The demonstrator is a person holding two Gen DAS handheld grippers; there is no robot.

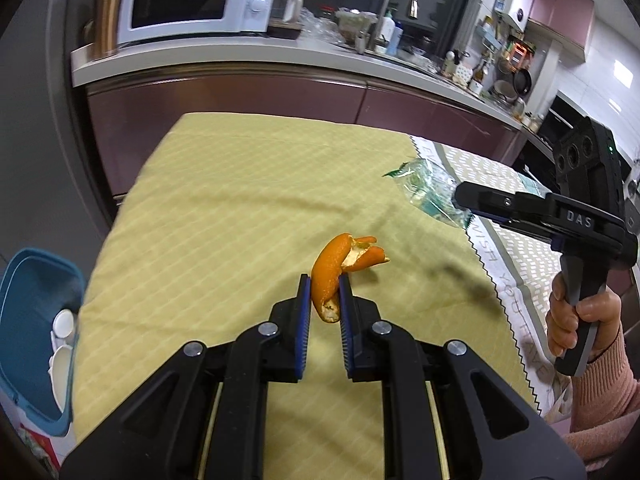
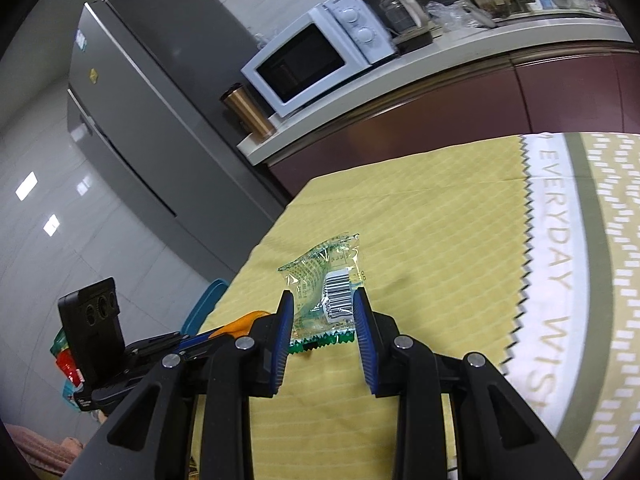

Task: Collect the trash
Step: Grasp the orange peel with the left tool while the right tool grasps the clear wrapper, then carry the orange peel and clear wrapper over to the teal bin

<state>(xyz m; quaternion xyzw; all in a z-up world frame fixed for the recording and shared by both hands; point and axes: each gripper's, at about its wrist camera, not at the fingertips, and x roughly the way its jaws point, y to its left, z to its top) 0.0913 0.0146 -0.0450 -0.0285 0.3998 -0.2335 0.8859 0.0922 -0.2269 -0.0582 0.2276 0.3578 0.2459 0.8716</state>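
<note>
Two tongs: left around peel, right astride wrapper.

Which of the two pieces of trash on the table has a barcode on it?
The clear plastic wrapper between the right gripper fingers; the orange peel has none.

In the left wrist view the orange peel lies in the middle of the tablecloth, between the fingers of the left gripper. The wrapper lies to the right, at the tip of the right gripper. The bin stands at the lower left, beside the table. The microwave sits on the counter behind.
</note>
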